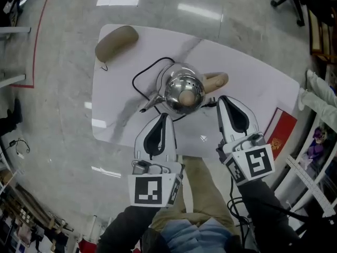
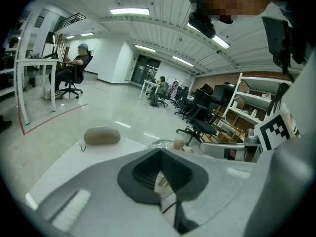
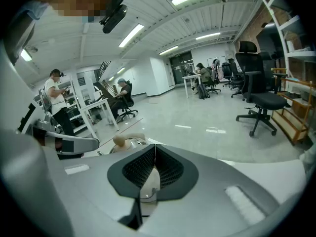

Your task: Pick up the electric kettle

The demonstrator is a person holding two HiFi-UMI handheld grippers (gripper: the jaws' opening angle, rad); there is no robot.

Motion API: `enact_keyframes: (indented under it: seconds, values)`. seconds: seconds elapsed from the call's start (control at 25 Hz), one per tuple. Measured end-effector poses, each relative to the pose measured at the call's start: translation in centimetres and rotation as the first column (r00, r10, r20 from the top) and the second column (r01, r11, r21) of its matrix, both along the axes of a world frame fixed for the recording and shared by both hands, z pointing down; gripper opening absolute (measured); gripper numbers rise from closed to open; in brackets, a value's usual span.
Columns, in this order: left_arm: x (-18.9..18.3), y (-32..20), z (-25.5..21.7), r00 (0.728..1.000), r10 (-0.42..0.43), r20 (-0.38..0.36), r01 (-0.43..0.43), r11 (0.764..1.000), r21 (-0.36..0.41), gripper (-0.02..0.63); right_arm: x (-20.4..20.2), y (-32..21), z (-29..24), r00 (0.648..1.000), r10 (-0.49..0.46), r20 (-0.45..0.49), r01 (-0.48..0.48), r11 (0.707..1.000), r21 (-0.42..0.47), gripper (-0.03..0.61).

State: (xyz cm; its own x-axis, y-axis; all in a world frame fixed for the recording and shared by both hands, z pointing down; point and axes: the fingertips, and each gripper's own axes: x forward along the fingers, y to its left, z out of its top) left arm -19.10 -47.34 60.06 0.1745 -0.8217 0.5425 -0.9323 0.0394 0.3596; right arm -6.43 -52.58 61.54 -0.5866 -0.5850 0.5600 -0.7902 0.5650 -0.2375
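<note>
Quick rundown of what can be made out here. The shiny round steel electric kettle [image 1: 183, 90] with the beige knob on its lid is sat near the middle of the white table [image 1: 253, 83], and its beige handle [image 1: 216, 81] is turned out to the right.

Both tools are held on the near side and aimed at it. The left gripper [image 1: 165, 117] is pinched closed with nothing in it, just short of the kettle's front. The right gripper [image 1: 221, 100] is also closed and empty, parked just beside the handle. That placement looks like a lined-up approach, probably with the right one meant for the handle, so its jaws would have to be opened first.

Around it: a thin black power cord [image 1: 138, 77] is looped on the kettle's left and trails across the front near the left tip, so a snag or a tug could be expected on lifting. A tan oval pouch [image 1: 116, 40] is well apart at the far left corner. A red flat panel [image 1: 283, 132] is seen past the table's right edge.
</note>
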Motion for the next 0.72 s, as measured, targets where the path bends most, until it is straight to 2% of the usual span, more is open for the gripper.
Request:
enact_keyframes:
  seconds: [0.28,0.72]
  values:
    - [-0.1,0.8,2.7,1.0,0.014,0.014,-0.014,1.0,-0.012,0.0,0.1,0.0,2.6,1.0,0.004,-0.014,-0.004,1.0,0.002,0.028]
    - [-0.9,1.2,4.8,1.0,-0.013,-0.002,0.013,1.0,0.005,0.002,0.4,-0.3,3.9,1.0,0.012,-0.011,-0.011,1.0,0.029,0.036]
